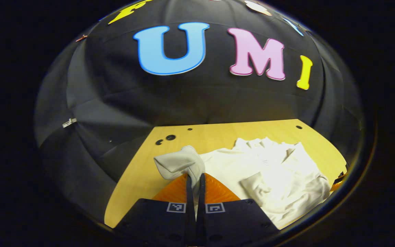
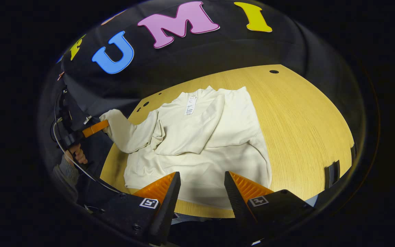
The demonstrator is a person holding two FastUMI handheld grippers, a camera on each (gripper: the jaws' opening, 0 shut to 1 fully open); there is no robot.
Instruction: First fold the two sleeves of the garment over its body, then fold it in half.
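A cream long-sleeved garment [image 2: 201,144] lies spread on the wooden table [image 2: 303,116], its body flat and its collar end toward the booth wall. One sleeve [image 2: 197,133] is already folded across the chest, lying diagonally over the body just below the white tag [image 2: 191,105] at the neck. The other sleeve [image 2: 125,132] stretches out from the garment's side, past the table's edge, where the left tool [image 2: 96,128] pinches its cuff; a hand [image 2: 75,154] grips that tool's handle just beneath it. In the left gripper view the left tool [image 1: 195,181] is pressed together on the cuff [image 1: 180,163], cloth bunched above its tips and lifted off the table [image 1: 139,171], the rest of the garment [image 1: 273,171] beyond. The right tool [image 2: 202,185] hangs over the garment's hem, spread wide and holding nothing.
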